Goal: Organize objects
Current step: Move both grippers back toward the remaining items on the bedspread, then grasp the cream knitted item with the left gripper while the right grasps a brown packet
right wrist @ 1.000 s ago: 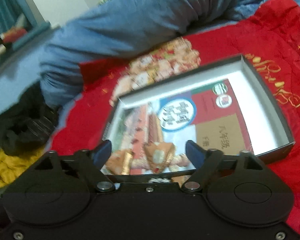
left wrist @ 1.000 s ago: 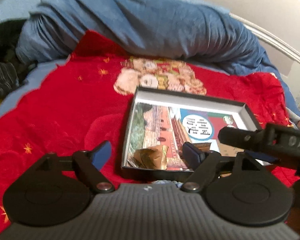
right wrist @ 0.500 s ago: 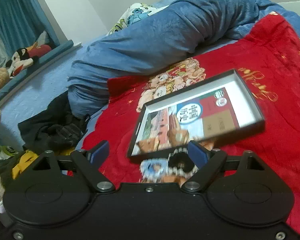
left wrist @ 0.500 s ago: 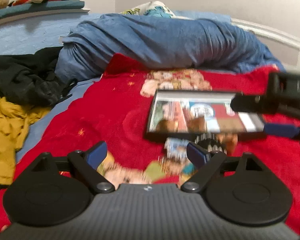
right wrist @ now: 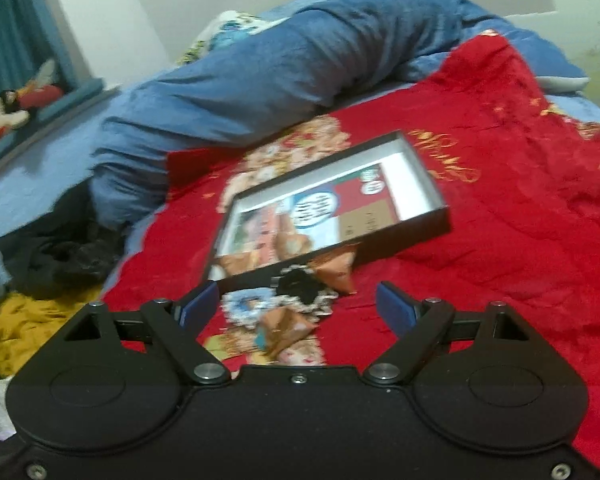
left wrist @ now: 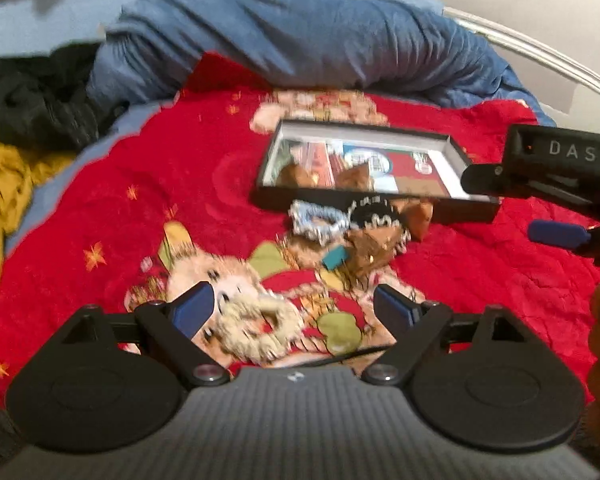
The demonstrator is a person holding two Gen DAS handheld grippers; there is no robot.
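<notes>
A shallow black box [left wrist: 364, 204] [right wrist: 400, 240] lies on the red blanket [left wrist: 140, 184], with a printed booklet and two brown packets inside. In front of it lie a light-blue scrunchie [left wrist: 318, 220] [right wrist: 246, 304], a black scrunchie [left wrist: 374, 210] [right wrist: 300, 280] and brown triangular packets [left wrist: 370, 246] [right wrist: 288, 324]. A cream scrunchie [left wrist: 256, 328] lies closest, between the fingers of my left gripper [left wrist: 294, 304], which is open and holds nothing. My right gripper [right wrist: 298, 304] also stands open and empty, short of the pile. It enters the left wrist view from the right [left wrist: 500, 205].
A rolled blue duvet [left wrist: 300, 40] [right wrist: 280, 68] runs behind the box. Black clothing [left wrist: 32, 100] and a yellow cloth [left wrist: 0, 184] lie to the left. A white bed rail [left wrist: 540, 60] curves at the back right. Plush toys [right wrist: 8, 108] sit on a ledge.
Both grippers have drawn back from the box, which now looks smaller and farther off. The scrunchies and loose packets in front of it have come into view.
</notes>
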